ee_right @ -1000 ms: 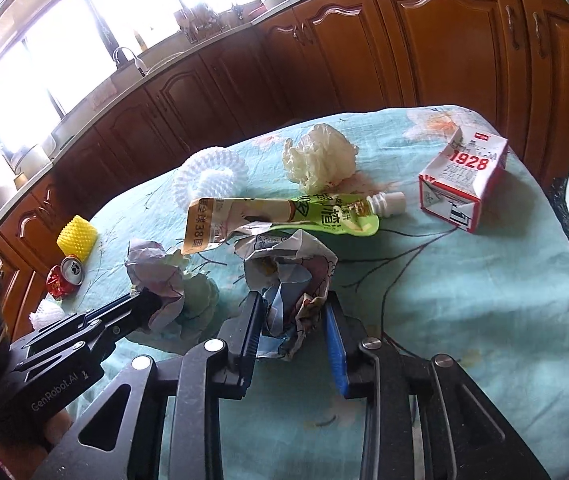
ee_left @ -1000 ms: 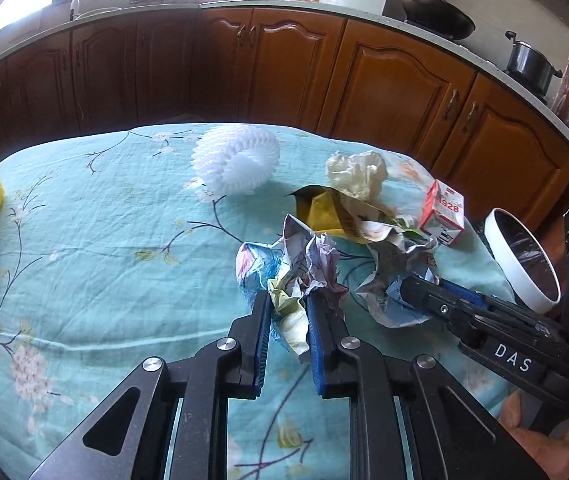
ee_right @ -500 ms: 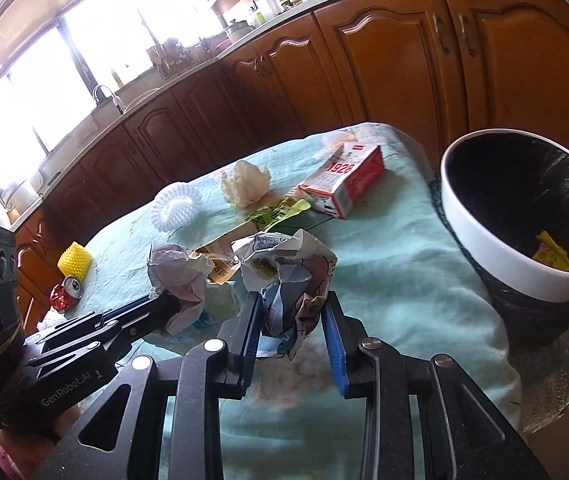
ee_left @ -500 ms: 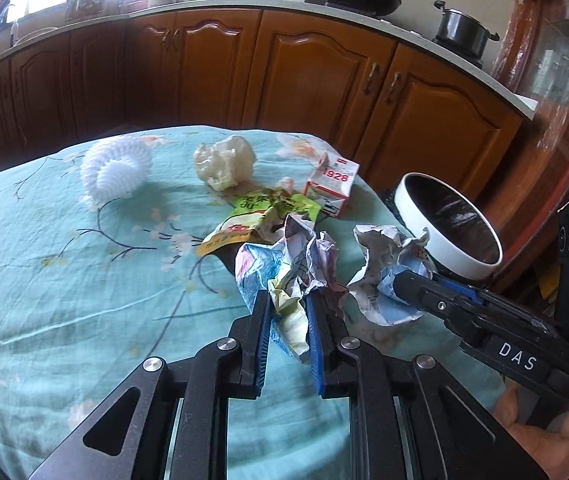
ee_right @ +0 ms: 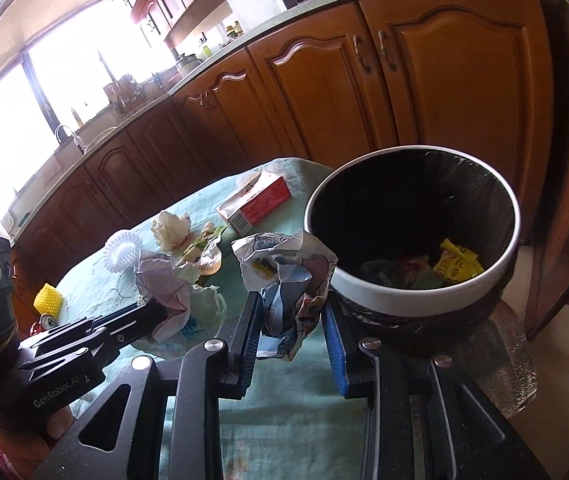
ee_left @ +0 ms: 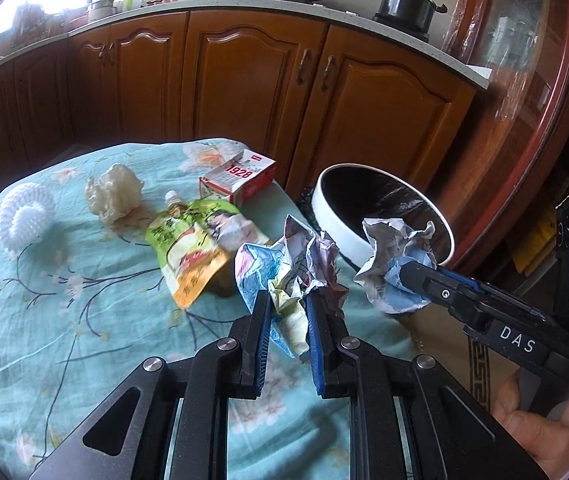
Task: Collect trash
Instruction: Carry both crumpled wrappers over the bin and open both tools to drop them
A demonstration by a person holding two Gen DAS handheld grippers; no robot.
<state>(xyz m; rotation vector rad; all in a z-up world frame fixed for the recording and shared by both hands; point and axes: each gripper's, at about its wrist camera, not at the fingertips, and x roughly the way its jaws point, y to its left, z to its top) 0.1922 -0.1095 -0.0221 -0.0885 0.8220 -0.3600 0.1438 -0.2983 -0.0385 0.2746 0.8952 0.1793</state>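
Crumpled paper (ee_left: pixel 296 276) sits clamped in the left tongs (ee_left: pixel 287 312) above the tabletop (ee_left: pixel 64 300), near a green pouch (ee_left: pixel 196 248) and a carton (ee_left: pixel 240 178). In the right view, the right tongs (ee_right: pixel 291 316) clamp another paper wad (ee_right: pixel 288 276) beside the bin (ee_right: pixel 408 292).

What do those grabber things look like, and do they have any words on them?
Both are black metal claws with two flat fingers lined in ridged blue pads and dotted with silver screws. The left gripper has "GenRobot.AI" in white on its side. The right gripper says "DAS" in white. Each has a boxy black block at the back with round holes. No cables or sleeves show.
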